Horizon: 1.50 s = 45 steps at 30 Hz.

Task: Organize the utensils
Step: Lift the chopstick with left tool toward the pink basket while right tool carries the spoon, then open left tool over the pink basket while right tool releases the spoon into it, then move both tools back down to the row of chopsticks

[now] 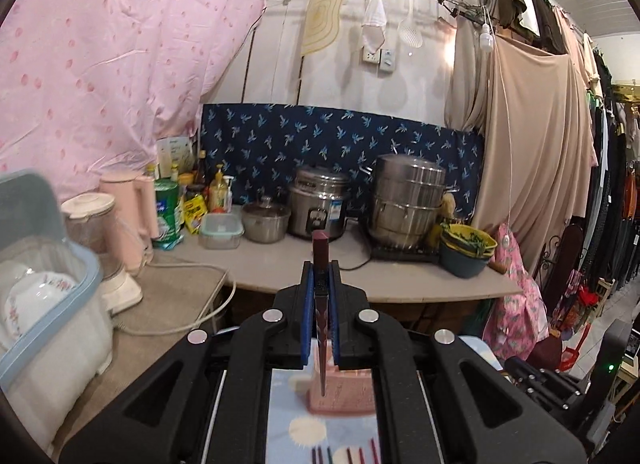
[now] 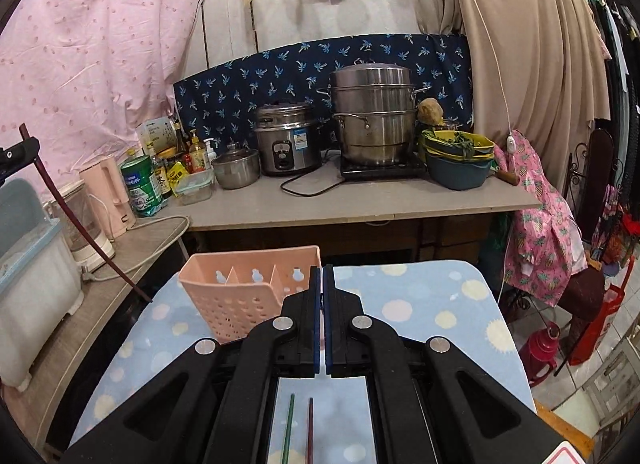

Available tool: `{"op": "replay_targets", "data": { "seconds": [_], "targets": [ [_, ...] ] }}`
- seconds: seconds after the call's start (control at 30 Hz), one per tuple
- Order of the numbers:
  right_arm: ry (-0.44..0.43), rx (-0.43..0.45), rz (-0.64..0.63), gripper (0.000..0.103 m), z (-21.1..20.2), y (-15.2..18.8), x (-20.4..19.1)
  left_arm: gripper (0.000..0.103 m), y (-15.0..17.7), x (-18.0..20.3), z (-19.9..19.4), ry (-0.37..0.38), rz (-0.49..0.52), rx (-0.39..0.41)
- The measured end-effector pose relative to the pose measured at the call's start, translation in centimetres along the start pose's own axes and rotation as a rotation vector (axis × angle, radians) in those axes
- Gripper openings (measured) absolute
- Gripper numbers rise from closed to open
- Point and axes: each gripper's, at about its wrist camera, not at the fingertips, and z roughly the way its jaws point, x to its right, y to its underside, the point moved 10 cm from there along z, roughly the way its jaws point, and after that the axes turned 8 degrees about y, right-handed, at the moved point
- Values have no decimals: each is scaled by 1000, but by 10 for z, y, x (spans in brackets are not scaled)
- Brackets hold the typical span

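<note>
My left gripper (image 1: 320, 266) is shut on a dark red chopstick (image 1: 320, 248), which stands almost upright between the blue pads. Its thin tip hangs above the pink slotted utensil holder (image 1: 340, 394). Several more chopsticks (image 1: 344, 456) lie on the blue dotted cloth (image 1: 296, 408) below. In the right wrist view the pink holder (image 2: 240, 296) stands just left of my right gripper (image 2: 322, 270), which is shut with nothing between its pads. A green chopstick (image 2: 288, 424) and a red chopstick (image 2: 310, 424) lie on the cloth under it. The held chopstick (image 2: 80, 224) also shows at the far left.
Behind the cloth-covered table runs a counter (image 2: 360, 200) with a rice cooker (image 2: 286, 140), a tall steel steamer (image 2: 372, 116), stacked bowls (image 2: 460, 164), bottles and a pink kettle (image 2: 108, 192). A lidded dish box (image 1: 44, 296) stands at the left. Clothes hang on the right.
</note>
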Motion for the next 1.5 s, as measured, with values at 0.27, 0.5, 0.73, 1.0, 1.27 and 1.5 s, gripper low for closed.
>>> {"op": "replay_targets", "data": {
  "seconds": [0.27,0.5,0.73,1.0,1.27,1.5],
  "targets": [
    [-16,-21,-33,2,53,-16,-22,7,-1,4,73,20,18,-12],
    [-17,-91,-84,2,90,5,-32,7,39,-2,121,14,34,-107],
    [-22,-77,-60,11,81,11,-31,19,66,-8,132,10,15,-165],
    [-24,-64,-37,21,34,20,-17,21,76,-11,88,-5,24,-167],
    [-18,-106,-30,21,-14,59,-6,22,110,-16,31,-40,23,-200],
    [-3,-168,-59,21,-52,114,1,22,171,-13,-15,-46,50,-288]
  ]
}}
